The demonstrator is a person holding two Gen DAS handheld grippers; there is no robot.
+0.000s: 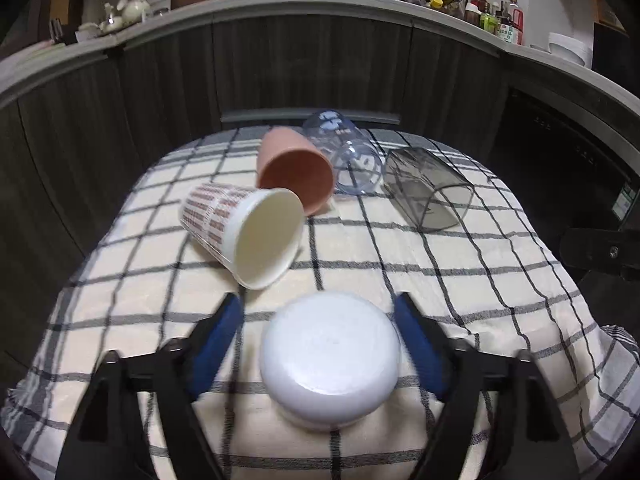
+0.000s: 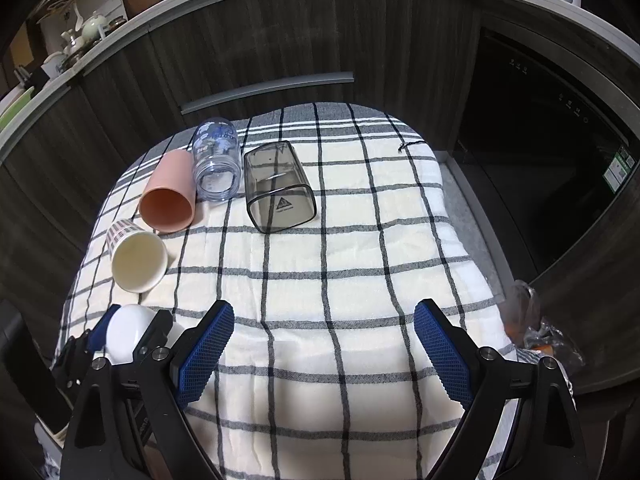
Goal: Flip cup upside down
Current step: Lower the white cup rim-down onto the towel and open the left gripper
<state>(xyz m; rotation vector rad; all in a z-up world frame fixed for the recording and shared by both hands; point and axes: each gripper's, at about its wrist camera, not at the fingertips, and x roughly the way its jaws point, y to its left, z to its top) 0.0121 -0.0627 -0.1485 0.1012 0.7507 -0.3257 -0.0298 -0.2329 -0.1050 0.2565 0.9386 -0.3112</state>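
A white cup [image 1: 330,358] stands upside down on the checked cloth [image 1: 440,280], between the open fingers of my left gripper [image 1: 320,316], which do not touch it. It also shows at the lower left of the right wrist view [image 2: 128,332], with the left gripper's black fingers [image 2: 154,338] around it. My right gripper [image 2: 324,320] is open and empty over the cloth's near middle. A patterned paper cup [image 1: 244,232], a pink cup [image 1: 294,172], a clear bottle-like cup [image 1: 344,152] and a smoky square cup [image 1: 428,188] lie on their sides.
The cloth [image 2: 340,280] covers a small table in front of dark cabinet doors [image 1: 280,72]. A counter above holds jars and bottles [image 1: 496,16] and teaware [image 1: 120,12]. A dark appliance [image 2: 540,160] stands to the right. A plastic bag [image 2: 536,328] lies at the table's right edge.
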